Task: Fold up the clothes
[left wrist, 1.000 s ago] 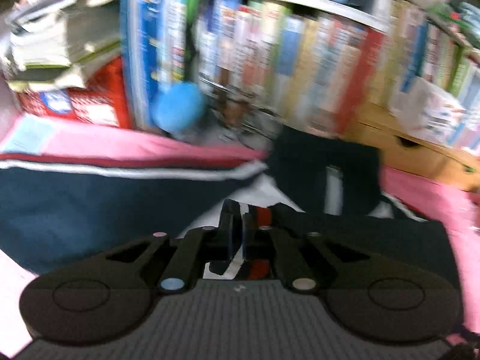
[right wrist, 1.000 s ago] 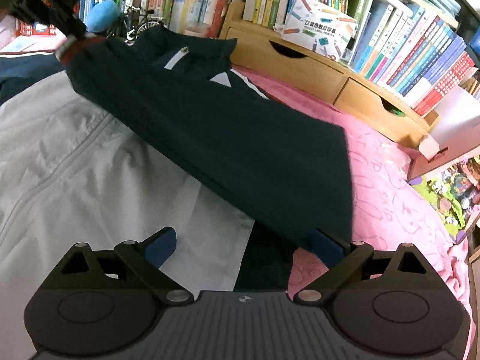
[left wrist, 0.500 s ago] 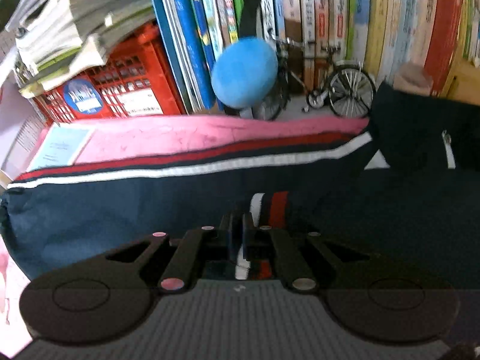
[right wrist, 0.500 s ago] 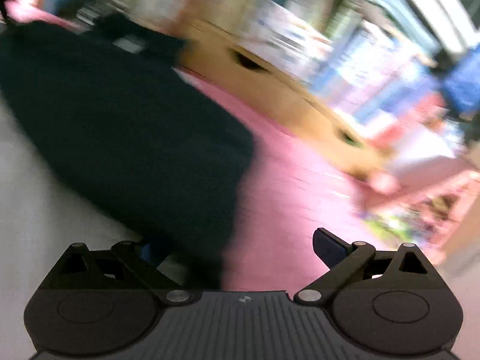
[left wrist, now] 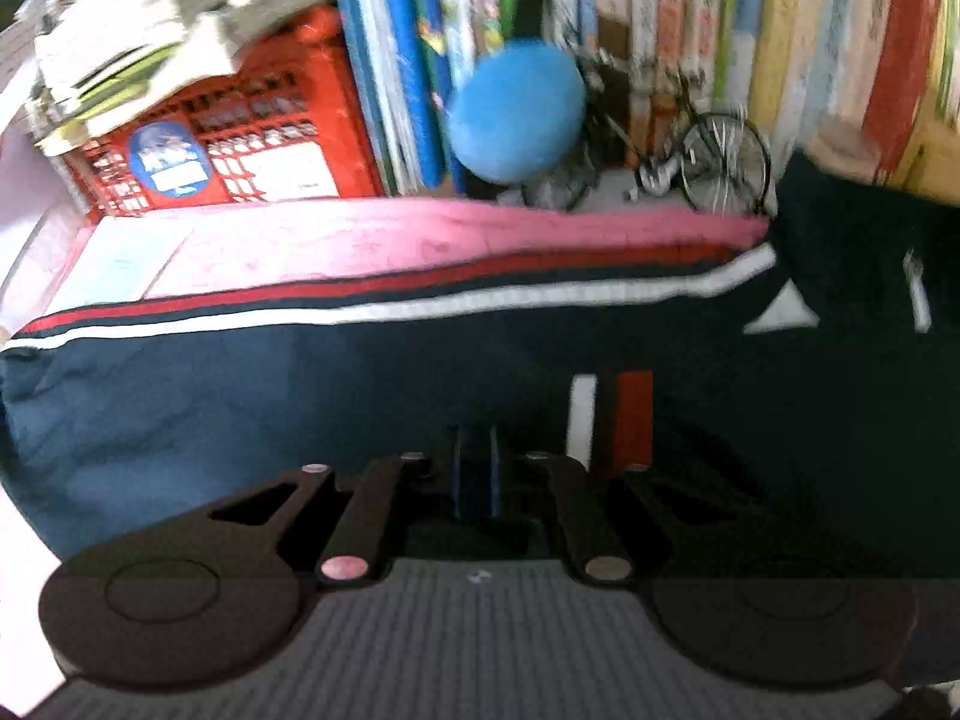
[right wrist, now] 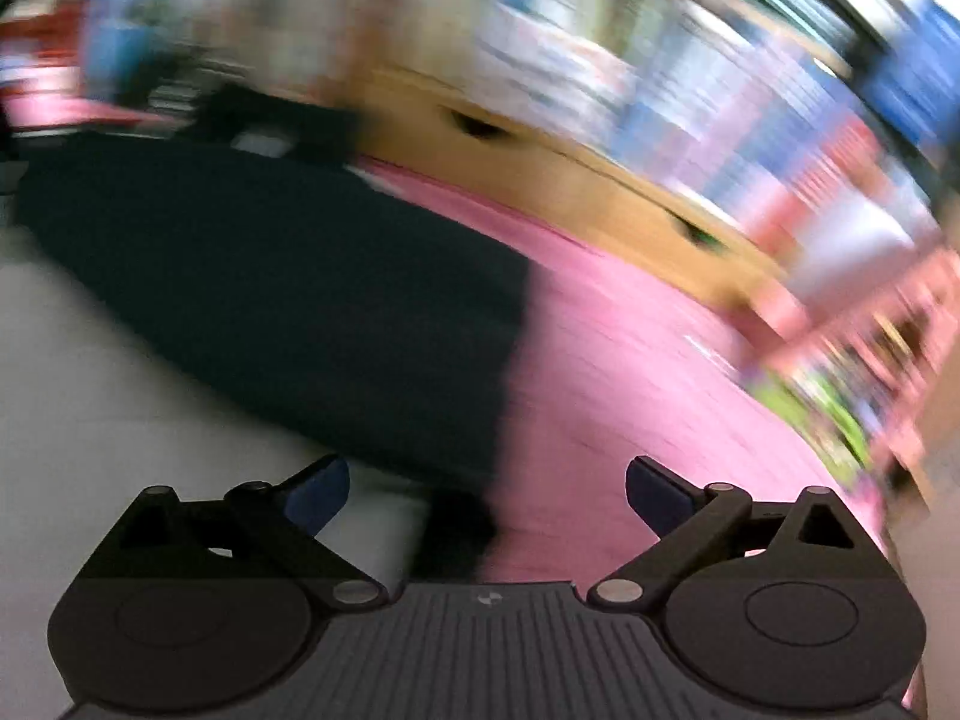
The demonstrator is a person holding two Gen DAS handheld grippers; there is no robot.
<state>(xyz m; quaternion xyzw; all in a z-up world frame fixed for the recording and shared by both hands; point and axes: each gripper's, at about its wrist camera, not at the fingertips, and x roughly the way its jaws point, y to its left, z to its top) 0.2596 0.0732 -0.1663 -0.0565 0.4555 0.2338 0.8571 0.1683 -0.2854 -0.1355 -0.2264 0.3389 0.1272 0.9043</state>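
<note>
The left hand-held gripper [left wrist: 474,474] sits low over the dark navy jacket [left wrist: 240,408], its two blue-edged fingers [left wrist: 459,474] drawn nearly together. The jaws have just been easing apart, and from this angle dark fabric fills the narrow gap, so I cannot tell whether the pads are pinching cloth or merely resting on it. Just beyond the fingertips and to the right lies the jacket's cuff with its white and red bands [left wrist: 612,414], flat on the navy cloth. A long sleeve runs across the bed, trimmed with a white stripe and a red stripe [left wrist: 420,294] along its far side. Behind it the pink patterned bedspread [left wrist: 360,240] reaches the far edge of the bed, where a red plastic crate [left wrist: 240,144], a round blue ball [left wrist: 516,114], a small model bicycle [left wrist: 708,168] and a row of upright books [left wrist: 690,30] stand.

Over to the right wrist view, heavily blurred. The right hand-held gripper [right wrist: 486,492] is wide open, blue pads [right wrist: 318,492] well apart, nothing between them but bed. The dark jacket [right wrist: 300,300] lies ahead of it, folded over a pale white panel of the garment [right wrist: 90,390] on the left, with pink bedspread [right wrist: 630,372] on the right. A wooden drawer unit [right wrist: 540,168] runs along the far edge of the bed.
</note>
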